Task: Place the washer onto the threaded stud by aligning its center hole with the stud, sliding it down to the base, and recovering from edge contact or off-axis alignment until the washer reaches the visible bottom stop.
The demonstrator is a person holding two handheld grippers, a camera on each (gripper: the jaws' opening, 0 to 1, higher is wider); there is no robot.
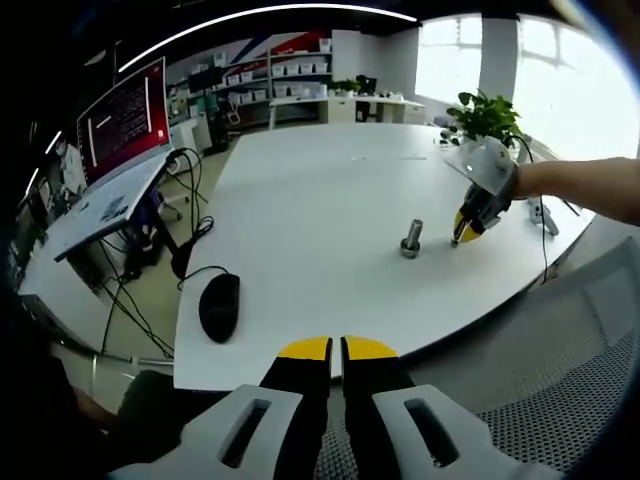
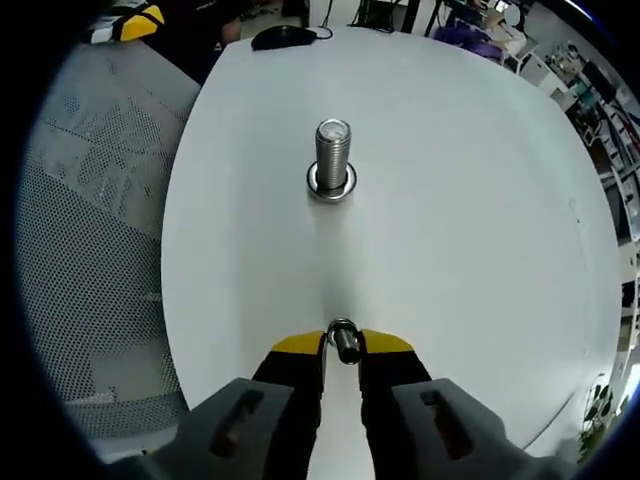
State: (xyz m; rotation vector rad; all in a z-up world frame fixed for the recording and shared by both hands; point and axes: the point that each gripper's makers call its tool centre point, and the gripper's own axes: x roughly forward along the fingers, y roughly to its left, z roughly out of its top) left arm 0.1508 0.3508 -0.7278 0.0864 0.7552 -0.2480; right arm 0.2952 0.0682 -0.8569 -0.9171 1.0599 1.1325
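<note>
The right gripper (image 2: 343, 345) has its 2 jaws clamped on the washer (image 2: 344, 338), held edge-on between the yellow tips. Straight ahead of those jaws, well apart from them, the threaded stud (image 2: 332, 158) stands upright on the white tabletop (image 2: 470, 200); a ring at its base may be its own flange. The left gripper (image 1: 336, 349) has its jaws together over the tabletop's near edge, a black mouse (image 1: 219, 306) ahead to their left.

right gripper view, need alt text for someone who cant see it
The right gripper pinches a small metal washer between its yellow-tipped jaws, just above a white table. Straight ahead, a threaded stud stands upright on its wide base. A black mouse lies at the far edge.
</note>
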